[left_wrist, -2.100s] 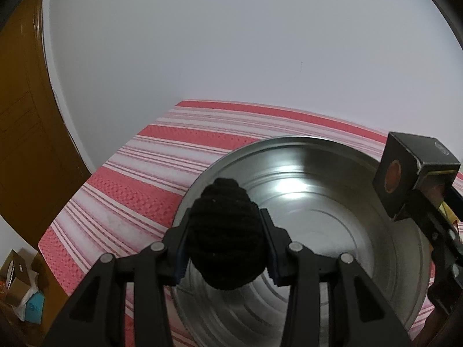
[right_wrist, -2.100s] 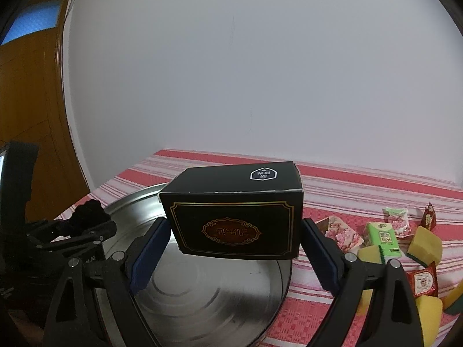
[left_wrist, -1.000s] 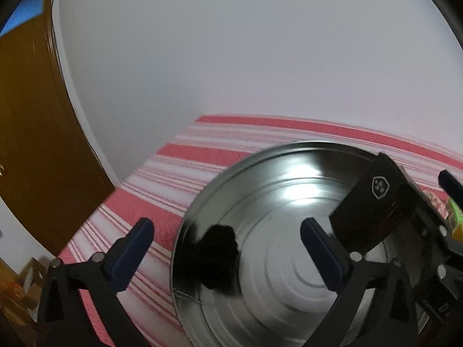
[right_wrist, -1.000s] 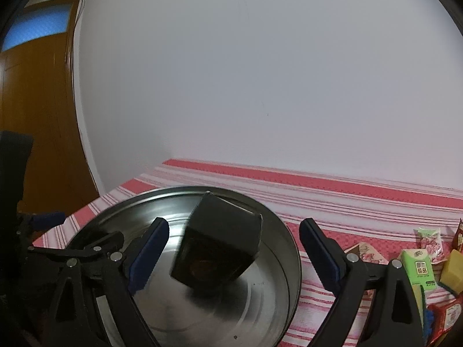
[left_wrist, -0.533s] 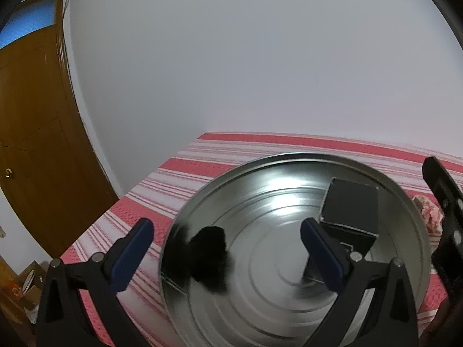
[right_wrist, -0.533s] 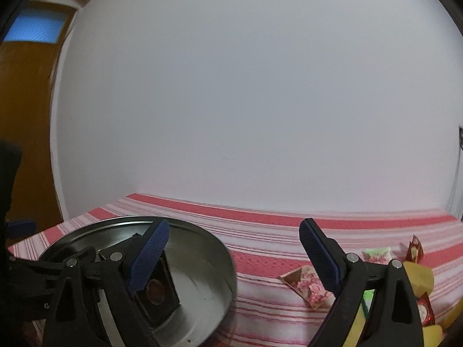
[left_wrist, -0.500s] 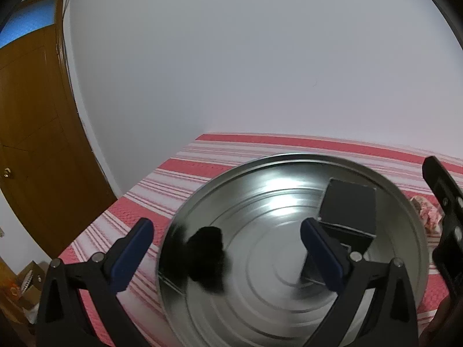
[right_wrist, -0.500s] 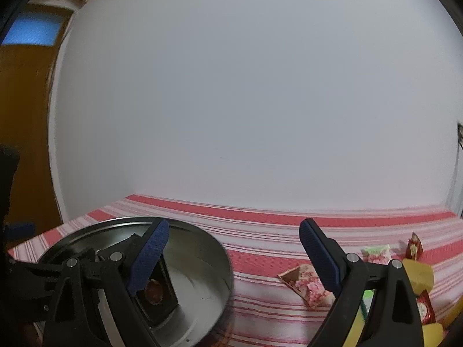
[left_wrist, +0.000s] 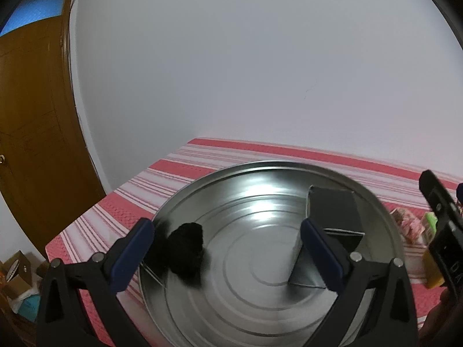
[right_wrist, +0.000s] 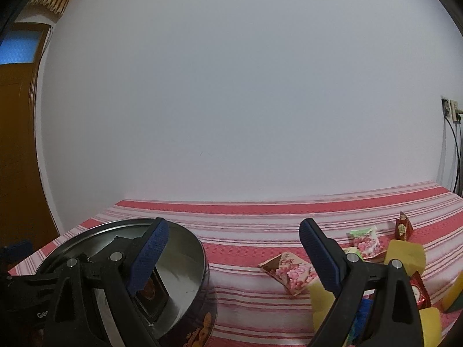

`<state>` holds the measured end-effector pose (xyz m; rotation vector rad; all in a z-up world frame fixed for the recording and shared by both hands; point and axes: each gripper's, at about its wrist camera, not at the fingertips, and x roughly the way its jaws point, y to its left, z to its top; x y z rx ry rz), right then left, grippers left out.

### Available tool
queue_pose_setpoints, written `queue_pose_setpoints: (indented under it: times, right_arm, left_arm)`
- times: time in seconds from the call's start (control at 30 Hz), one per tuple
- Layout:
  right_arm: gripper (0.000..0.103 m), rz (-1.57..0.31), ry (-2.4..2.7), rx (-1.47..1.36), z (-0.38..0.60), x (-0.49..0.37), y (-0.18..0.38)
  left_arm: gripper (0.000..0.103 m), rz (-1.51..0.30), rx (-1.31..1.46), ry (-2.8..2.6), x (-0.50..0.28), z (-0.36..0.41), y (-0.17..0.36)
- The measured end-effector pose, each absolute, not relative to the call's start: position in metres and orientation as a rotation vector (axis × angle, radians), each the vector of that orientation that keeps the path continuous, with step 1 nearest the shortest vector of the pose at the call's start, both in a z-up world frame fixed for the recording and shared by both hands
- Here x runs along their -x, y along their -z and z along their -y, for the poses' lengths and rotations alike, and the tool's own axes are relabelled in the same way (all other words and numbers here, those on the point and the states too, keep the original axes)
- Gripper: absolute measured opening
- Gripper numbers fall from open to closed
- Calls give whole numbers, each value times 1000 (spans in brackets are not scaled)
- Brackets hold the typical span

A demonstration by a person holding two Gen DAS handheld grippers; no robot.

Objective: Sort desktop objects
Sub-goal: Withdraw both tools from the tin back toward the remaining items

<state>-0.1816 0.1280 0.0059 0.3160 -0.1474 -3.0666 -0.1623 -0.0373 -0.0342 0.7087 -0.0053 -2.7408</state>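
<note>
Round metal tin [left_wrist: 260, 312] fills the left wrist view on the red-striped cloth [left_wrist: 179, 173]; inside it a black knitted lump [left_wrist: 185, 248] lies at its left side and a black box [left_wrist: 332, 214] at its right, while the left gripper [left_wrist: 225, 254] hangs over it, jaws wide apart and empty. From the right wrist, the right gripper [right_wrist: 231, 257] gapes empty too, just right of the tin [right_wrist: 185, 260], with snack packets [right_wrist: 292, 271] and yellow sponges [right_wrist: 405, 257] scattered further right.
</note>
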Motion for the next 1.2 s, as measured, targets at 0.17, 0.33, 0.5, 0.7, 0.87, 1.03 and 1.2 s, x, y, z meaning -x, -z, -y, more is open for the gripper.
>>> queue_pose_setpoints:
  times: [0.17,0.33,0.5,0.7,0.87,1.03,1.2]
  right_arm:
    - [93,117,3097,-265,-132,171,-6]
    - [93,144,3126,-231,-141,162,-9]
    - [93,204,3160,-201,-151,156,-3]
    - [93,164,3194,-145,-161,139,-9]
    - [93,119,3224,-94,-163,128,-12]
    - [93,125,3262,-55,-175,116,-12]
    - [93,124,3304,-76,-195,108,-11]
  left_arm:
    - [103,67,-675,2752,160,23,37]
    - [103,70,-691,2769,162,16,44]
    - [103,83,-705,2779,162,7,47]
    - [103,94,-685,2789,156,-3,46]
    - [103,109,-683,2787,154,-5,49]
    - [103,118,-685,2804,152,-13,48]
    - [103,144,-681,2840,150,-27,47]
